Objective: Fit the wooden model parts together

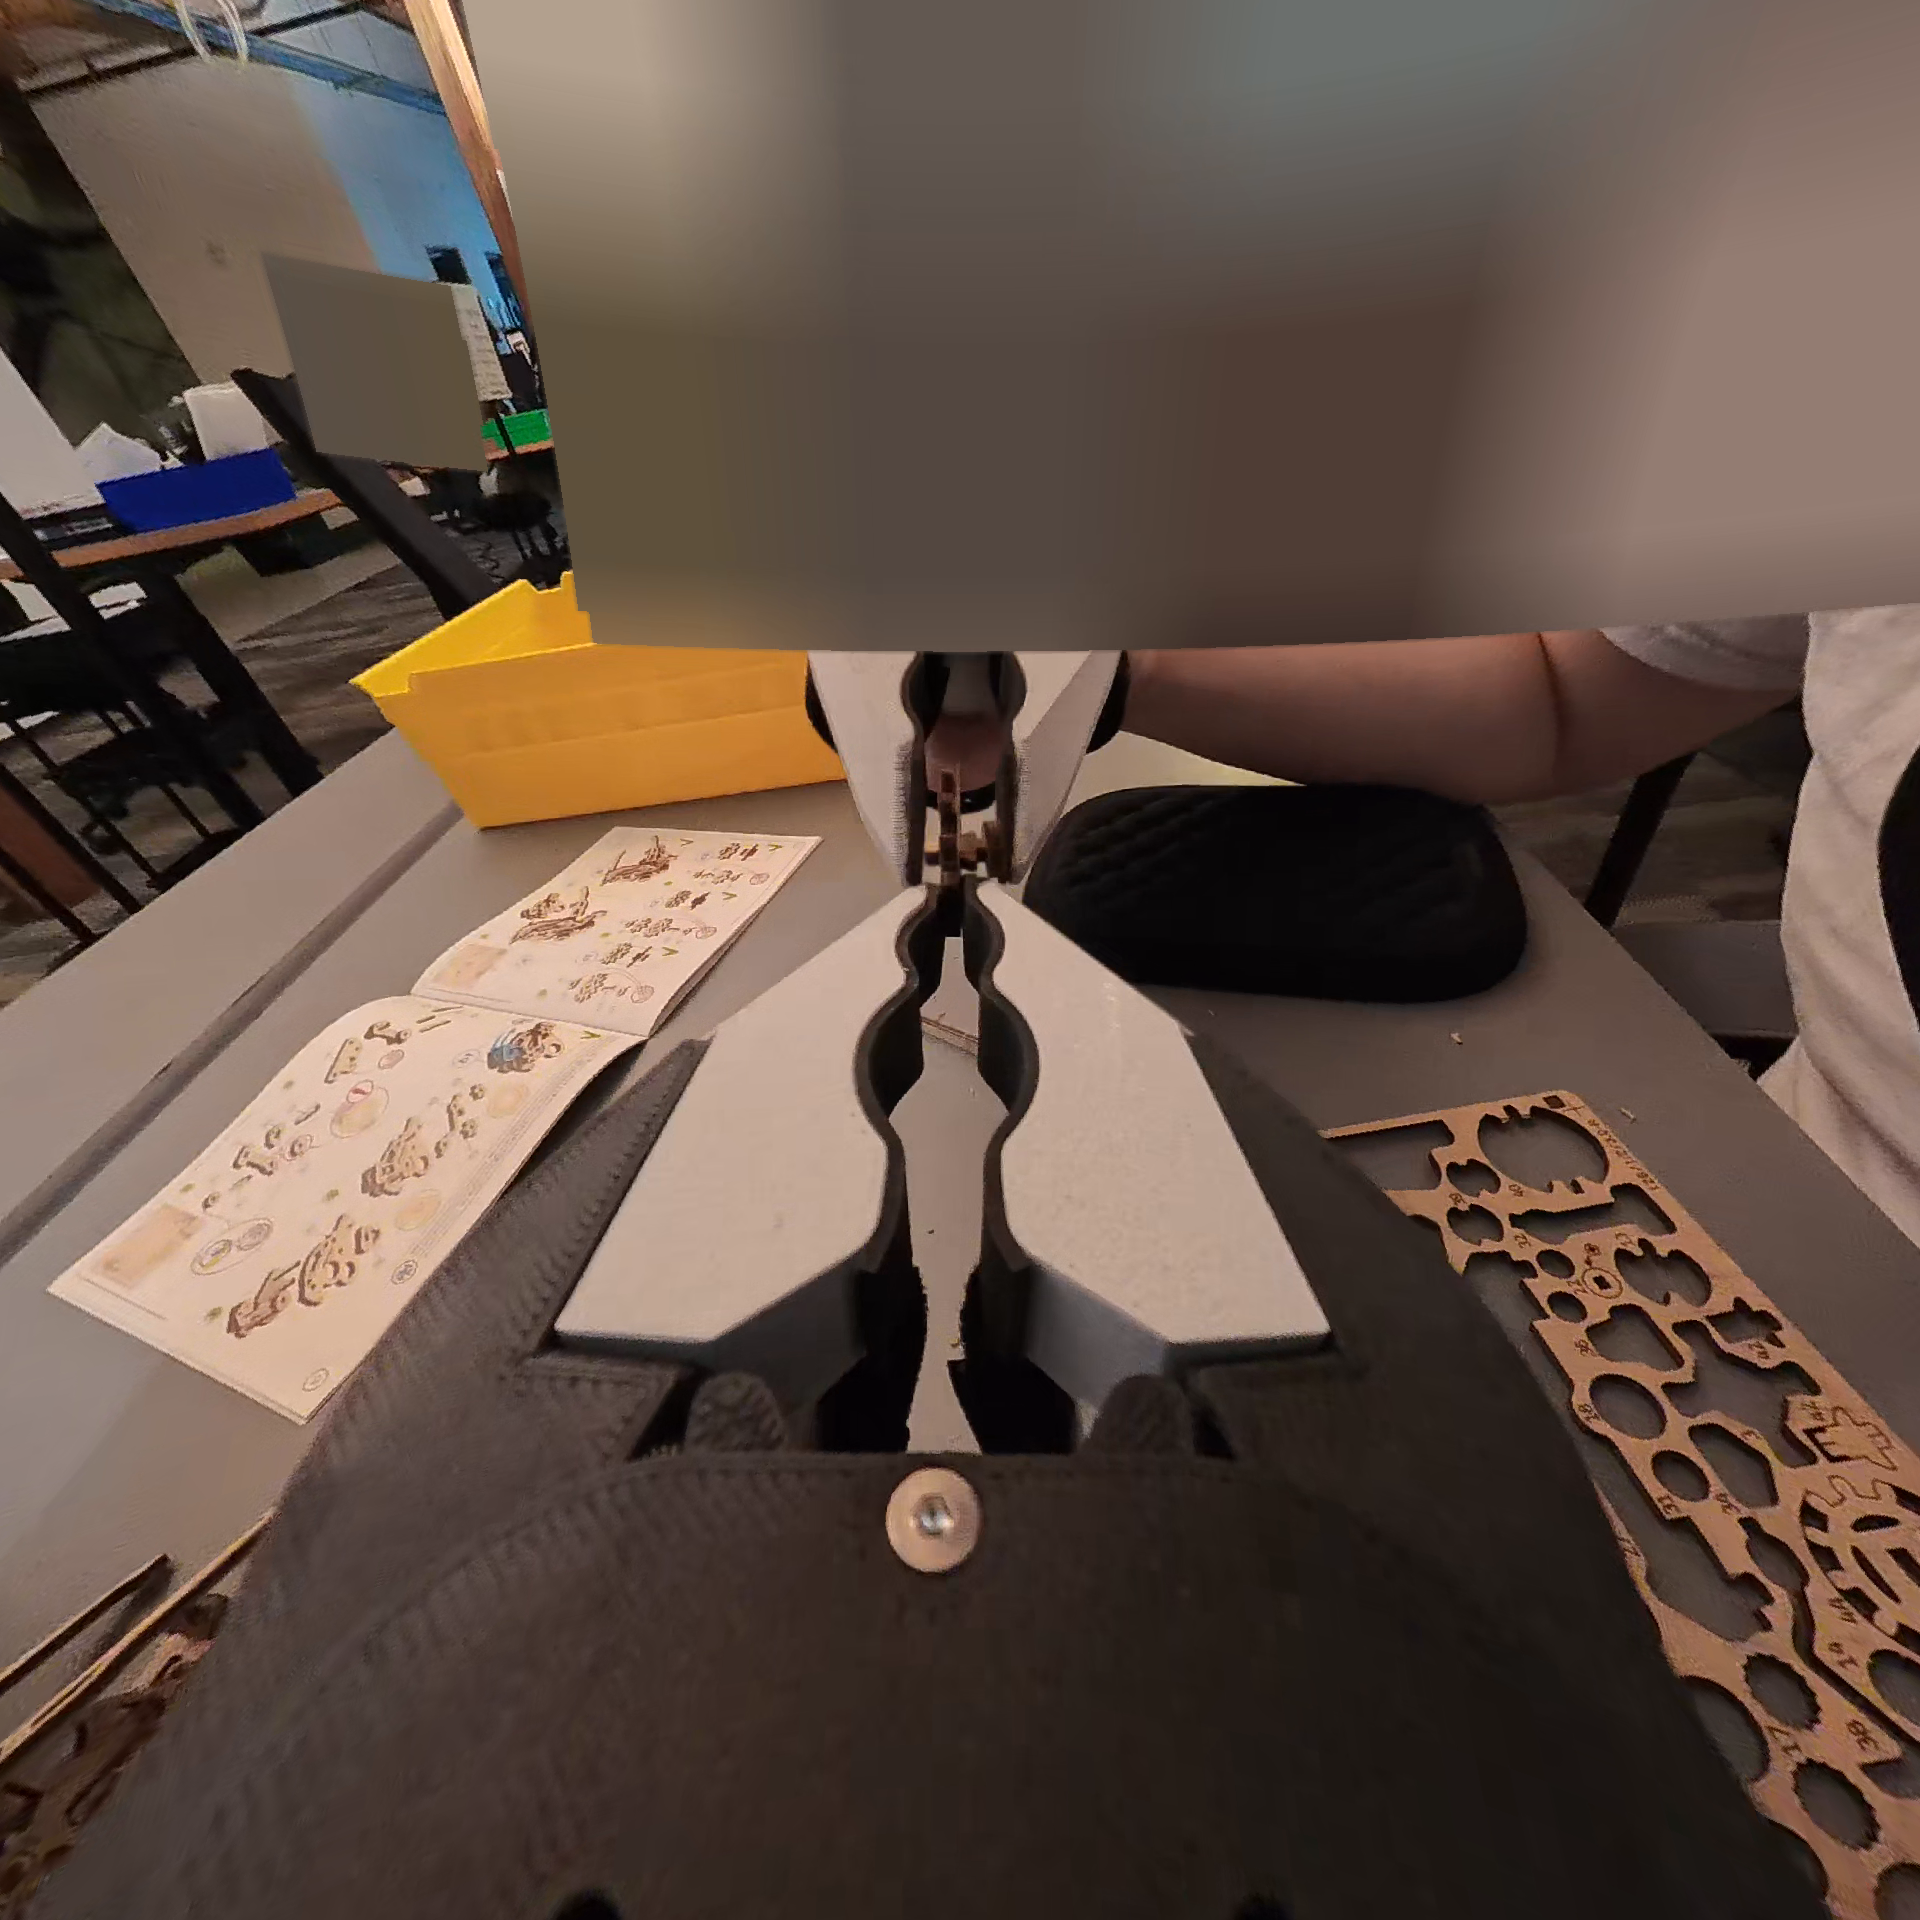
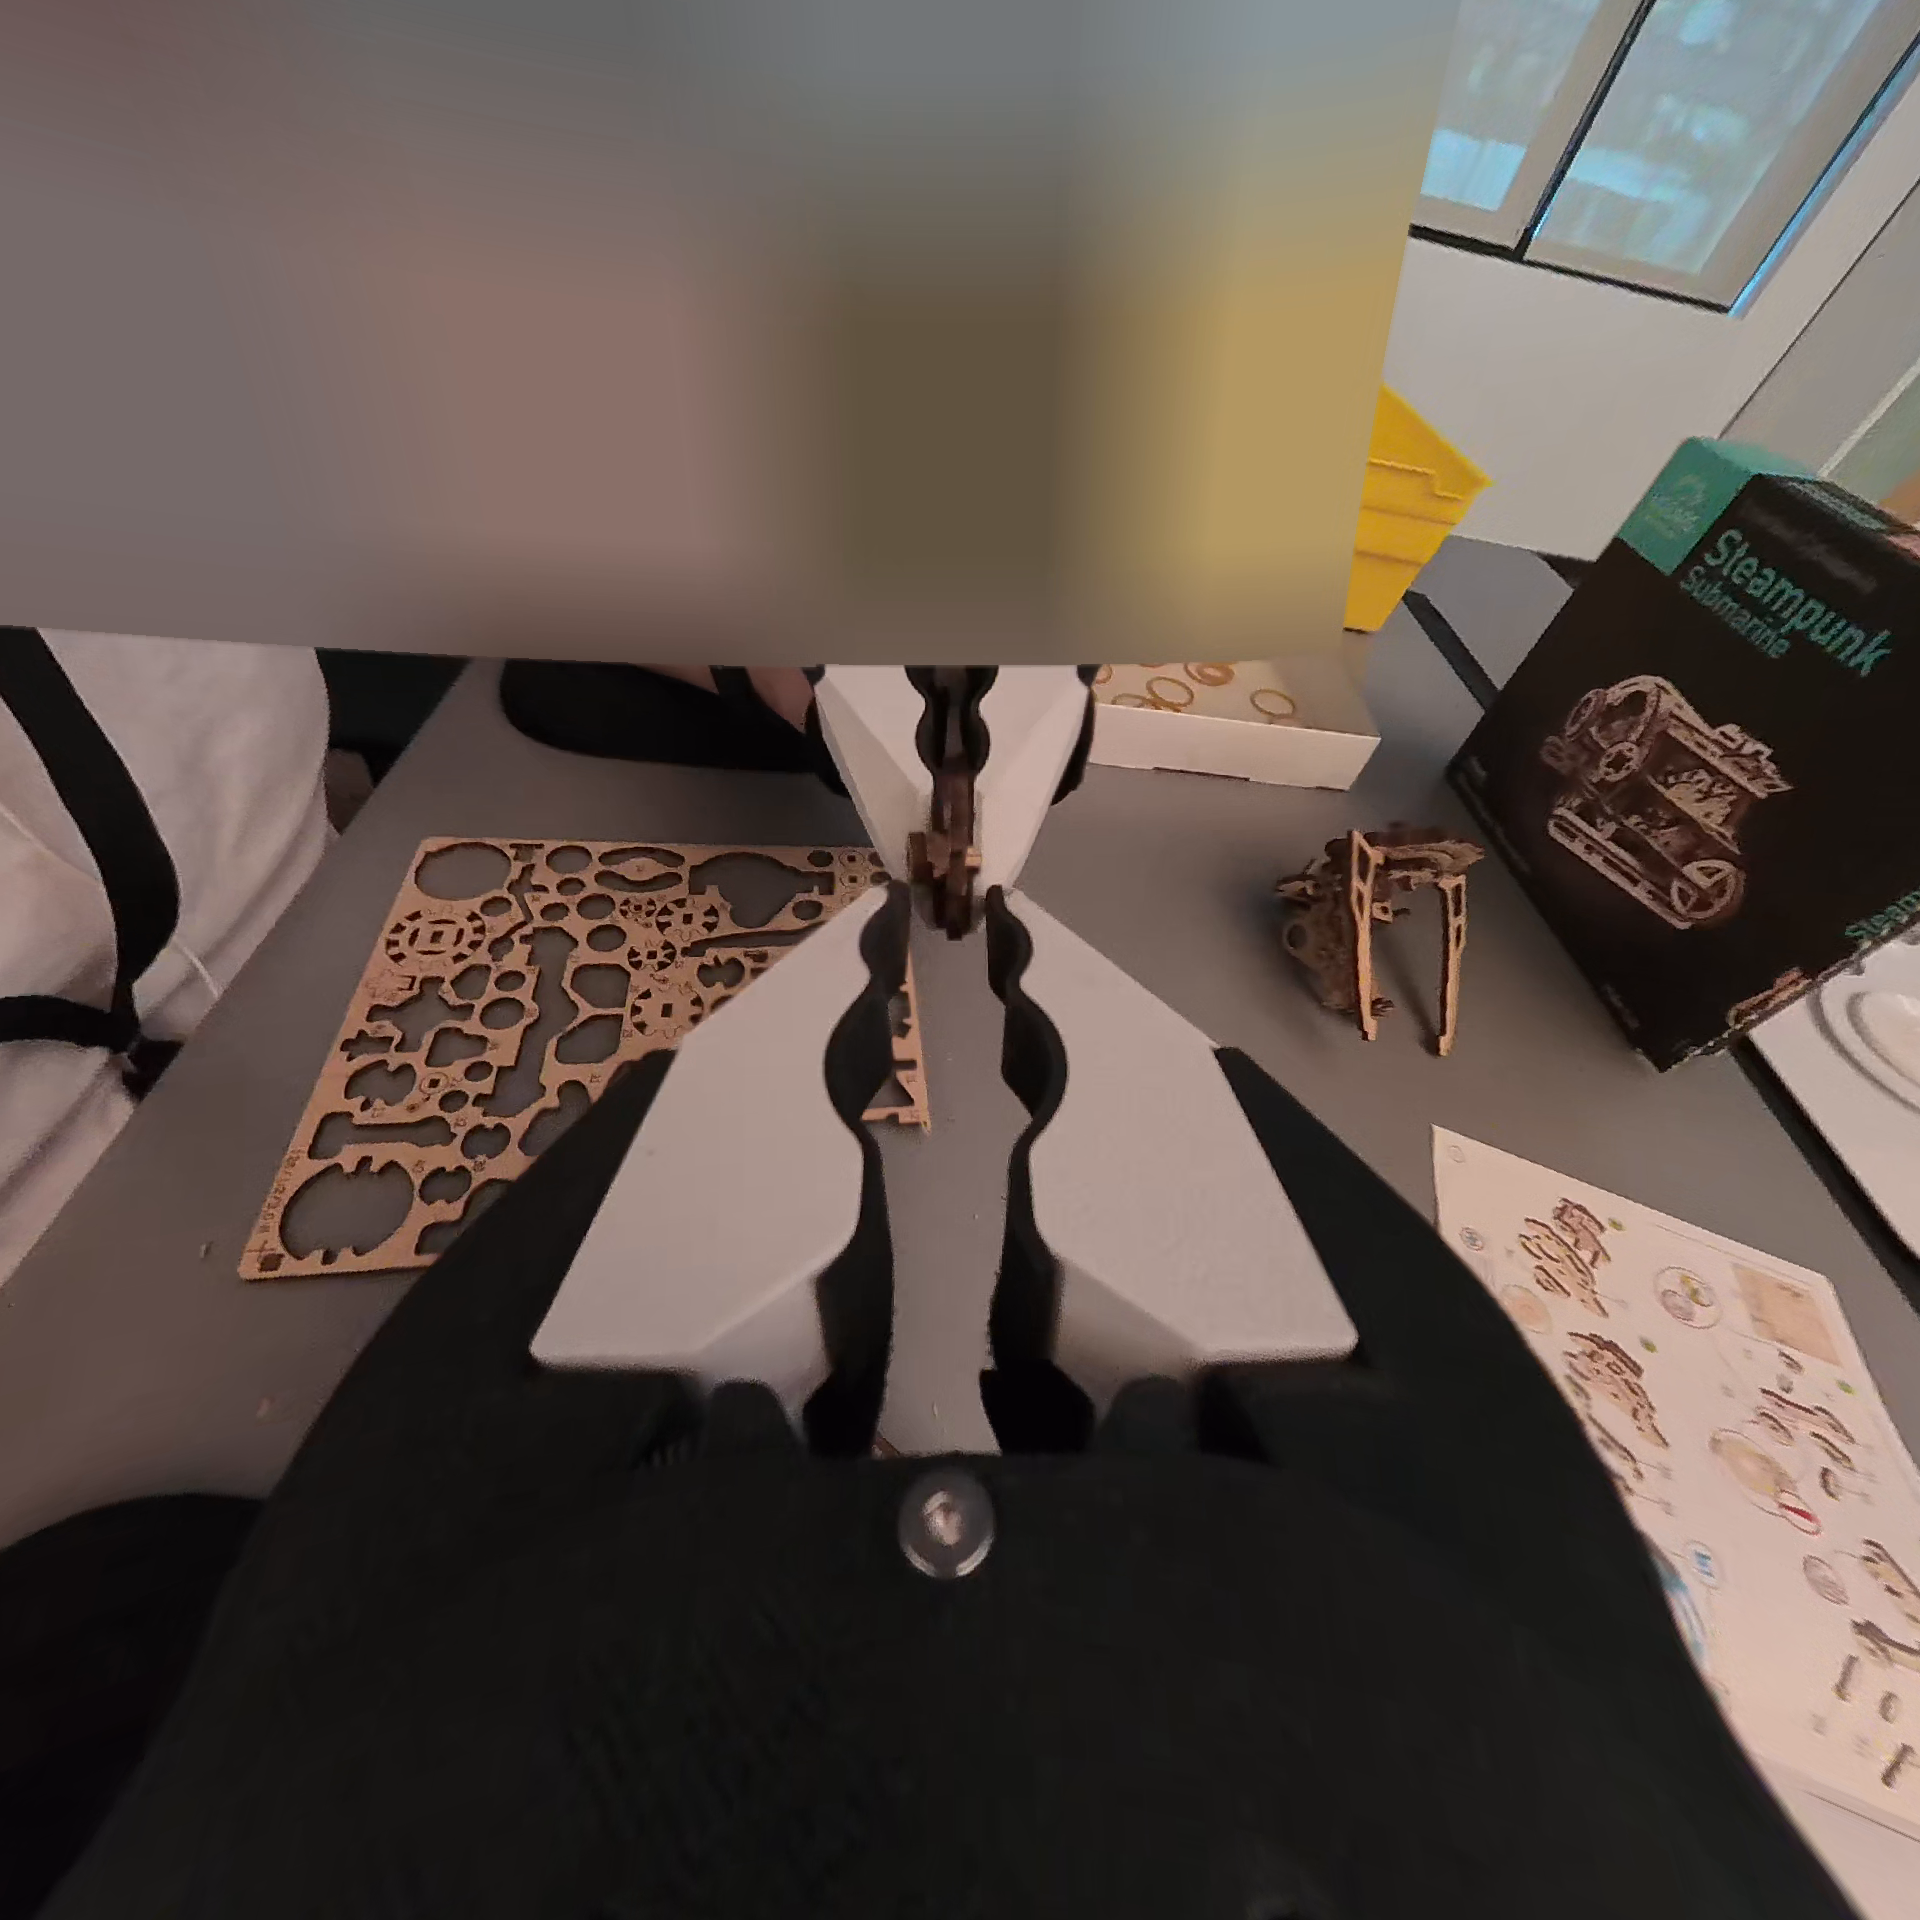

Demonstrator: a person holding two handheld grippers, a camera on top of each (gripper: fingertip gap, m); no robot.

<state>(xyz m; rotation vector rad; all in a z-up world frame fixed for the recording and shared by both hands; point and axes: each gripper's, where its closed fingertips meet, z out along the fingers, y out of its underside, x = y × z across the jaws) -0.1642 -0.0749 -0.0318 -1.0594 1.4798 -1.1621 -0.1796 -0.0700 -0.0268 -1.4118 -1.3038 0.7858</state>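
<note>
Left gripper (image 1: 943,894) clamps upright wooden part (image 1: 945,842) at its tips; right gripper (image 2: 940,899), tip-to-tip opposite, stands slightly open around it, unclamped

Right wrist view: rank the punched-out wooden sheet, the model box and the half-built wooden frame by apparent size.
1-2. punched-out wooden sheet and model box: too alike to rank, and the box is cut off.
3. half-built wooden frame.

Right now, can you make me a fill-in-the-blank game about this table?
The bin is coloured ___.
The instruction booklet lies ___ on the table.
The flat wooden sheet is full of ___.
Missing words: yellow; open; holes.
</note>
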